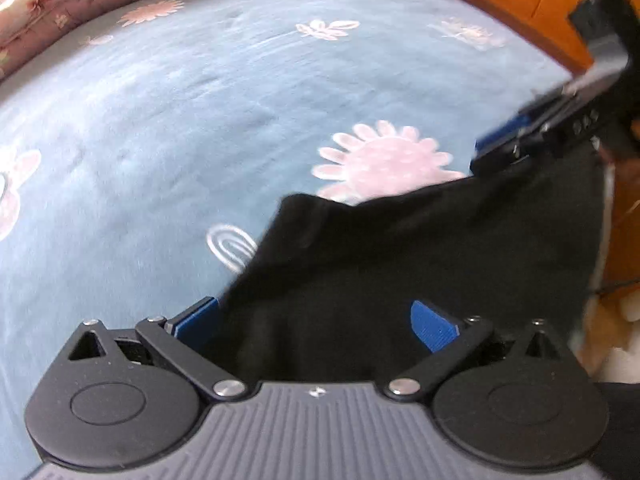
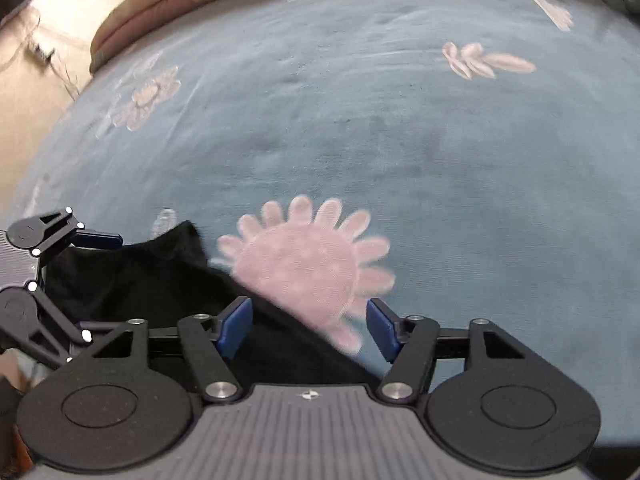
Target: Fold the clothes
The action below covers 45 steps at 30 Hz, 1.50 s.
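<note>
Left wrist view: left gripper (image 1: pixel 316 322) fingers stand apart, black garment (image 1: pixel 420 264) draped between them, over the blue flowered bedspread (image 1: pixel 180 120). Right gripper (image 1: pixel 520 140) shows at far right, touching the garment's edge.

Right wrist view: right gripper (image 2: pixel 308 326) fingers apart, garment (image 2: pixel 168 288) corner lying between them on the bedspread (image 2: pixel 440 140); left gripper (image 2: pixel 80 280) at left.

2 close wrist views, shared bedspread (image 1: pixel 200 120)
</note>
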Tool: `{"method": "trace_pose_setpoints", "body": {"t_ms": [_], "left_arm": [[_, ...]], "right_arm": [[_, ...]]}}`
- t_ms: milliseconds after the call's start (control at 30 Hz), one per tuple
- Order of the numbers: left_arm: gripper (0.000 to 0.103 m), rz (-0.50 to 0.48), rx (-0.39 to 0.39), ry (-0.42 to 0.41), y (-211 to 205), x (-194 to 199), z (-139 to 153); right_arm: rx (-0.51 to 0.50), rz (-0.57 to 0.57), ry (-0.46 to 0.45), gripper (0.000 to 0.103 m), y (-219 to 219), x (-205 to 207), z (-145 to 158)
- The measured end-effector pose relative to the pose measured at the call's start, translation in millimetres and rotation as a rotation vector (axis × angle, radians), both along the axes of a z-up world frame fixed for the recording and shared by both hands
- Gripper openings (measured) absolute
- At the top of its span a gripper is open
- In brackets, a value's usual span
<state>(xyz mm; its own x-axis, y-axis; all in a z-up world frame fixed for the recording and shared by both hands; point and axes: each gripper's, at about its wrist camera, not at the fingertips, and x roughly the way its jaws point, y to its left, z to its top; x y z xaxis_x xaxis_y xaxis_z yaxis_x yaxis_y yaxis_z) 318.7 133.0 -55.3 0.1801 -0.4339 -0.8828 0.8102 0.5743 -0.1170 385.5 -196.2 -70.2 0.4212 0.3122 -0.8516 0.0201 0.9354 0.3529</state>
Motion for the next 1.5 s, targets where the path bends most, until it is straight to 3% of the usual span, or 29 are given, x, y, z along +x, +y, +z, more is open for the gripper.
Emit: {"method": "trace_pose_setpoints", "body": {"t_ms": [133, 200, 300, 433, 467, 633, 867, 1033, 1233, 1367, 1500], "left_arm": [[0.101, -0.077, 0.023, 0.051, -6.7, -61.9, -6.5], [0.101, -0.059, 0.058, 0.071, -8.5, -91.4, -13.5], [0.101, 0.036, 0.088, 0.090, 9.9, -86.6, -31.8], [0.101, 0.179, 0.126, 0.067, 40.0, -71.3, -32.3], [0.101, 0.211, 0.135, 0.069, 48.8, -67.2, -30.3], [0.101, 0.252, 0.072, 0.067, 66.2, -58.7, -12.7], [0.101, 0.239, 0.047, 0.109, 73.7, -70.6, -21.7], [0.101, 0.202, 0.048, 0.154, 57.8, -54.9, -29.9], [0.101, 0.133, 0.058, 0.170, 40.6, -42.5, -21.4], [0.101, 0.015, 0.039, 0.139, -4.7, -50.3, -9.1], [0.101, -0.103, 0.020, 0.108, -49.9, -58.2, 3.3]], "right_arm": [[0.090, -0.017, 0.079, 0.073, 16.1, -24.1, -7.5], [0.095, -0.018, 0.111, 0.073, 27.3, -32.2, -14.9], [0.070, -0.023, 0.135, 0.075, 39.9, -39.3, -25.3], [0.094, -0.029, 0.121, 0.101, 47.8, -45.5, -29.9], [0.104, -0.028, 0.122, 0.103, 49.9, -45.6, -31.8], [0.083, -0.064, 0.117, 0.103, 57.4, -46.2, -33.9], [0.046, -0.160, 0.071, 0.103, 65.0, -54.2, -33.6], [-0.051, -0.221, -0.001, 0.103, 81.8, -64.9, -35.3], [-0.339, -0.105, -0.035, 0.103, 127.0, -66.8, -42.7], [-0.240, -0.218, -0.020, 0.103, 112.2, -68.7, -32.7], [-0.052, -0.441, -0.099, 0.103, 65.9, -105.3, -9.1]]}}
